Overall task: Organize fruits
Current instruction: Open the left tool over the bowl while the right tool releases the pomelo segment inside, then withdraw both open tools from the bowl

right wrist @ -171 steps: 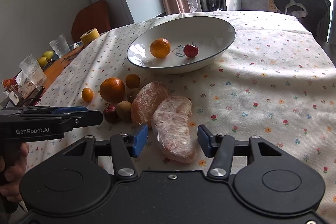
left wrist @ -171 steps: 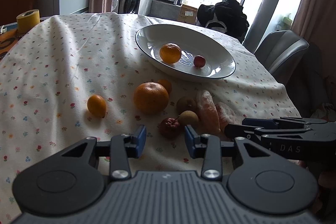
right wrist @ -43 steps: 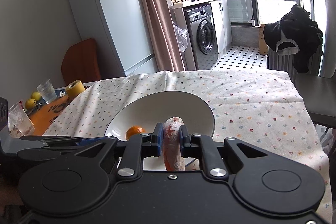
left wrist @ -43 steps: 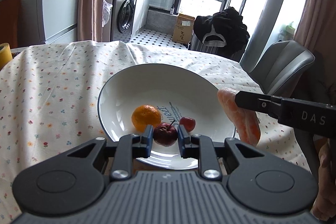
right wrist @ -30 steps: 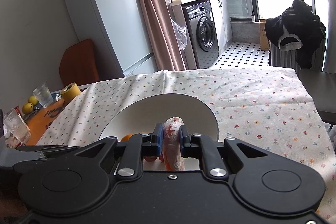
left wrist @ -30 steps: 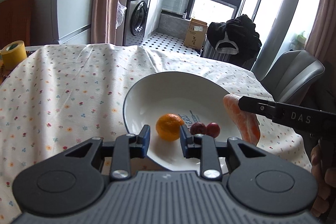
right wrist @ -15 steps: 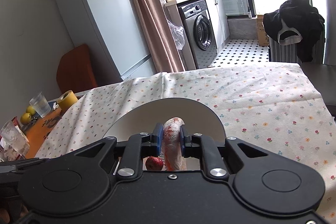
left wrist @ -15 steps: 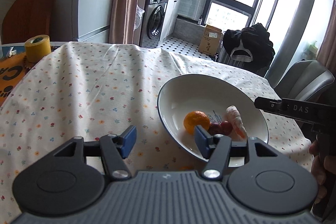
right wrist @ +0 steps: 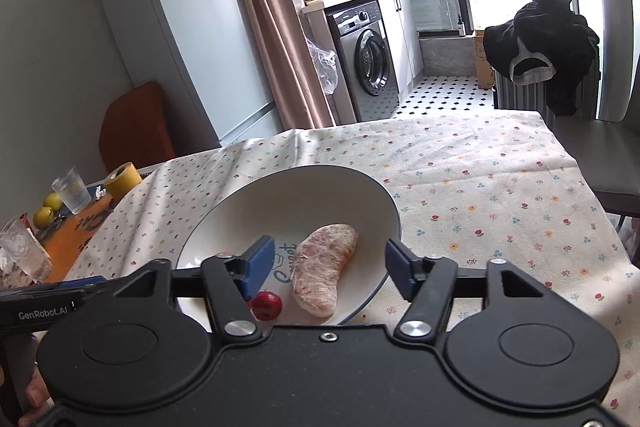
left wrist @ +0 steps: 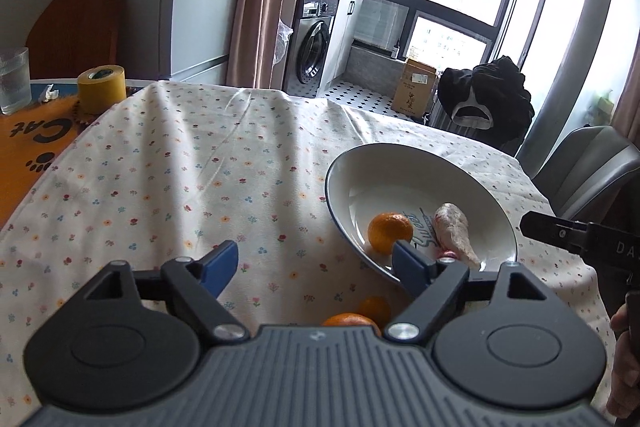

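At the bottom of the right wrist view the right gripper (right wrist: 326, 265) stands with its jaws released after just spreading, the peeled pomelo segment (right wrist: 322, 273) lying free between and beyond them in the white bowl (right wrist: 356, 187). At lower left of that view the left gripper's side reads "GenRobot.AI". In the left wrist view the left gripper (left wrist: 316, 267) also has its jaws spread, having just widened, with nothing between them but the flowered cloth of the bench (left wrist: 180, 163). Two oranges (left wrist: 362, 315) peek out just above its body at lower centre, on the cloth outside the bowl. At the right edge the other gripper shows the letters "DA". Inside the bowl lie one orange (left wrist: 389, 231), the one pomelo segment, and one small red fruit (right wrist: 266, 305) fully seen in the right view; blue script on the bowl's floor reads roughly "Sweet". Farther off at the left, an orange mat (left wrist: 28, 143) bears "Cat" and a paw print, with one yellow tape roll (left wrist: 101, 89) and one glass (left wrist: 14, 79) beside it. Two yellow fruits (right wrist: 48, 211) sit at the left edge of the right view.
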A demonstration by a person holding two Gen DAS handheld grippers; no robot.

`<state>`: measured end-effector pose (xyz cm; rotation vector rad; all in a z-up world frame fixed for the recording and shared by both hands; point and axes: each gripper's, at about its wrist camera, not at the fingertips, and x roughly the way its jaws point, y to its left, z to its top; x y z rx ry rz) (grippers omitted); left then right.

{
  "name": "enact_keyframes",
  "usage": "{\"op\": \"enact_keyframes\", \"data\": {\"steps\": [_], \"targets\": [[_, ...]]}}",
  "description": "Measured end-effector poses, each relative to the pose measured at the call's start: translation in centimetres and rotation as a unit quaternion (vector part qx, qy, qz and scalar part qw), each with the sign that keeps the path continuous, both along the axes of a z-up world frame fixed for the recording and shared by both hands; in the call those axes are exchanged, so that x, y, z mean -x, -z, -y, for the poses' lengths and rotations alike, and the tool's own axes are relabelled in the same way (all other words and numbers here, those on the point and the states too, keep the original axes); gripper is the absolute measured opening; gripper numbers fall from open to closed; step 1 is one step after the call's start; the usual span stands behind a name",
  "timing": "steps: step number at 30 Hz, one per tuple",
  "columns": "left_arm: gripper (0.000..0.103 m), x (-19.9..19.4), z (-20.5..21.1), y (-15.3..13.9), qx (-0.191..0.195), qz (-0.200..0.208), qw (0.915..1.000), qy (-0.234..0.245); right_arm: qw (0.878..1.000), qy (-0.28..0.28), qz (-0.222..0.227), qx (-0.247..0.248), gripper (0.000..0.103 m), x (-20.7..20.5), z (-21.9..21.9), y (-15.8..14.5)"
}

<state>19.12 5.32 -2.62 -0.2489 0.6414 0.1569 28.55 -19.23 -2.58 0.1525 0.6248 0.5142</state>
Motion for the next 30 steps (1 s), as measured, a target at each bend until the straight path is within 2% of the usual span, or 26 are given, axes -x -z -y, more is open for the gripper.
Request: {"op": "enact_keyframes", "data": {"steps": [9,14,24,30], "targets": [[0.085,2.2,-0.7,0.0,-0.002,0.001,1.0,-0.008,1.0,-0.013,0.007,-0.01,0.095,2.6,0.4,-0.6],[0.086,3.4,-1.3,0.3,0.001,0.0,0.9999,-0.014,1.0,-0.012,0.003,-0.017,0.102,3.8,0.6,-0.5],[0.086,5.6,-1.9,0.5,0.026,0.003,0.9997,-0.004,1.0,-0.015,-0.005,-0.017,0.103,6.1,0.4,0.1],[0.086,6.7,-1.8,0.6,0.025,0.004,0.9997,0.004,0.999,-0.023,-0.011,-0.019,0.103,7.3,0.2,0.6]]}}
